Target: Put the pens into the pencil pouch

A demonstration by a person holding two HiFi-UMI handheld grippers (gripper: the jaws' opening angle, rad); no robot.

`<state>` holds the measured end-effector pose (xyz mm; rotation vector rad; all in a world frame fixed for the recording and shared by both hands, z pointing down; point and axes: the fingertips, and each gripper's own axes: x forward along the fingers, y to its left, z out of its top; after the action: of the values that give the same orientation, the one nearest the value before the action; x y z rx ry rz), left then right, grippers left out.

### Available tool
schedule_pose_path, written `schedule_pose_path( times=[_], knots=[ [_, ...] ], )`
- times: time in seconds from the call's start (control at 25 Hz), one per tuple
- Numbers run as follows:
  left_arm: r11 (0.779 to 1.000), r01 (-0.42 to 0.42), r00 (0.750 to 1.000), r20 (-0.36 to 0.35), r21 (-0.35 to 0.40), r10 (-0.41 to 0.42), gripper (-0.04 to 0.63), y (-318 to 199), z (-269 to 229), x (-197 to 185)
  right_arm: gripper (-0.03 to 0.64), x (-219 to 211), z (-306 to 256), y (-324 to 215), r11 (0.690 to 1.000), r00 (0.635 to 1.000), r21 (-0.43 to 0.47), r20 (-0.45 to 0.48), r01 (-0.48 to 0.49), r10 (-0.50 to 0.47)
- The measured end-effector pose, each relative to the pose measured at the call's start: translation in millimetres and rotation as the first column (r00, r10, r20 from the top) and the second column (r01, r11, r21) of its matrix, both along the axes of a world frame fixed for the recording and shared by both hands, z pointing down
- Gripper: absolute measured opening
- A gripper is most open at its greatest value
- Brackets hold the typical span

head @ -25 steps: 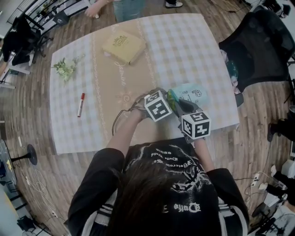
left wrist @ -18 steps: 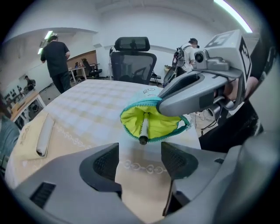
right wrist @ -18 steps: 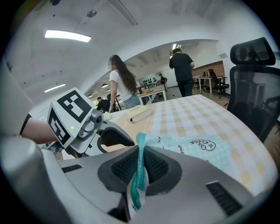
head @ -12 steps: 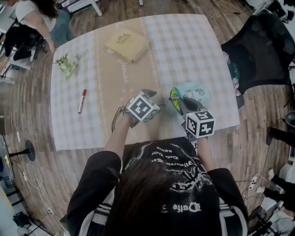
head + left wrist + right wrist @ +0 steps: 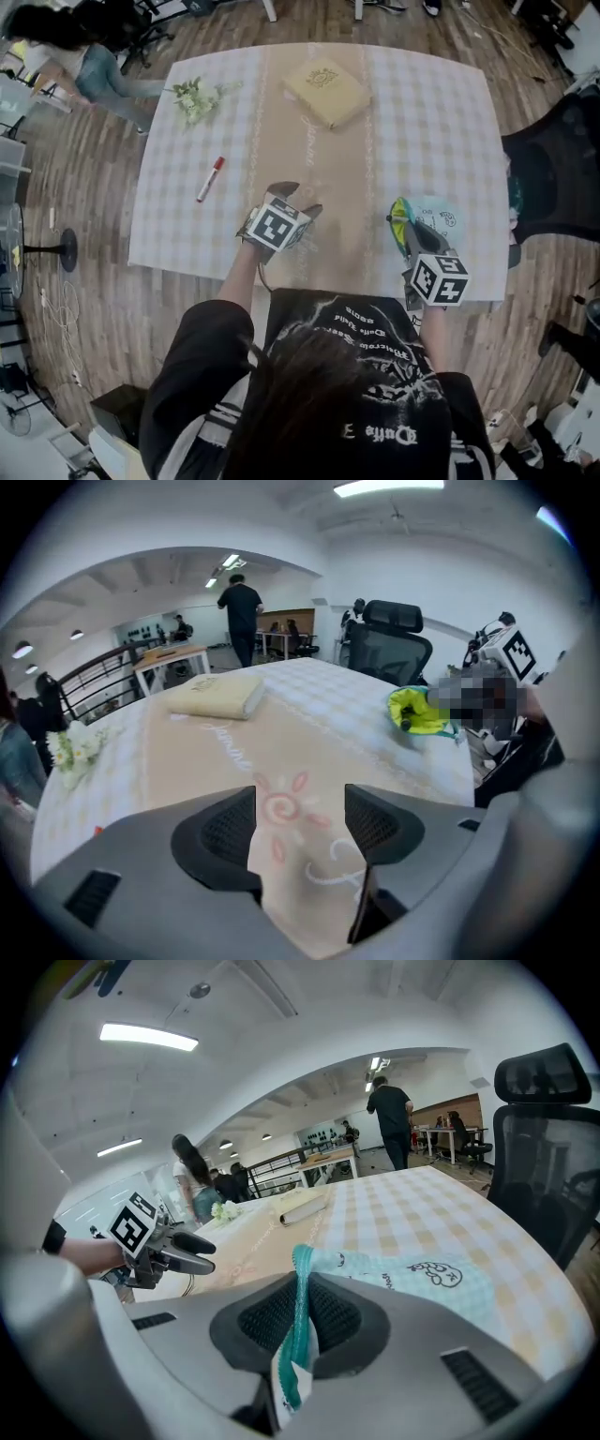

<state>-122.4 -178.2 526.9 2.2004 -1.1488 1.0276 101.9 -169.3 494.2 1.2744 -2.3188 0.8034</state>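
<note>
A mint pencil pouch point(image 5: 433, 216) with a lime lining lies at the table's right front; its mouth point(image 5: 417, 711) gapes toward the left gripper. My right gripper point(image 5: 411, 241) is shut on the pouch's teal edge point(image 5: 298, 1309). My left gripper point(image 5: 296, 195) hovers over the beige runner, well left of the pouch. Its jaws have just been opening and stand open point(image 5: 300, 810) with nothing between them. A red marker pen point(image 5: 210, 179) lies on the cloth farther left, apart from both grippers.
A cream book point(image 5: 325, 90) lies at the back of the table point(image 5: 441, 112) and a small bunch of white flowers point(image 5: 194, 97) at the back left. A black office chair point(image 5: 553, 178) stands by the right edge. A person point(image 5: 89, 66) is at the far left.
My left gripper has pulled away leftward from the pouch's mouth and rolled. The right gripper has kept its hold on the pouch edge. The head view has shifted.
</note>
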Motion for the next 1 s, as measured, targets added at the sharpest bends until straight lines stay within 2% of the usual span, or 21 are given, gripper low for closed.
schedule_pose_path(
  times=[0.2,0.28,0.4,0.6,0.72,0.84,0.92,1.0],
  knots=[
    [0.984,0.175,0.98,0.094,0.032,-0.178,0.319,4,12,-96,0.041,-20,9,-9,1.0,1.0,-0.007,-0.005,0.029,-0.029],
    [0.974,0.22,0.96,0.164,0.053,-0.226,0.318,7,17,-135,0.041,-25,13,-11,0.999,0.999,-0.008,-0.01,0.032,-0.032],
    [0.954,0.292,0.918,0.26,0.07,-0.3,0.308,20,16,-194,0.041,-33,16,-11,0.999,0.999,-0.005,-0.016,0.035,-0.035],
    [0.915,0.397,0.874,0.277,0.068,-0.399,0.308,37,12,-261,0.041,-41,16,-10,0.999,0.998,-0.003,-0.036,0.044,-0.044],
    [0.911,0.409,0.867,0.285,0.062,-0.409,0.308,40,14,-291,0.041,-50,12,-10,0.998,0.998,0.024,-0.028,0.057,-0.057],
    [0.931,0.362,0.878,0.318,0.046,-0.357,0.308,40,21,-312,0.041,-57,12,-7,0.997,0.997,0.035,-0.036,0.072,-0.07],
    [0.938,0.345,0.878,0.346,0.017,-0.329,0.308,41,24,-324,0.041,-62,14,-6,0.996,0.996,0.032,-0.05,0.08,-0.079],
    [0.943,0.333,0.886,0.346,-0.01,-0.309,0.298,39,27,-331,0.041,-65,15,-6,0.996,0.995,0.03,-0.062,0.081,-0.079]
  ],
)
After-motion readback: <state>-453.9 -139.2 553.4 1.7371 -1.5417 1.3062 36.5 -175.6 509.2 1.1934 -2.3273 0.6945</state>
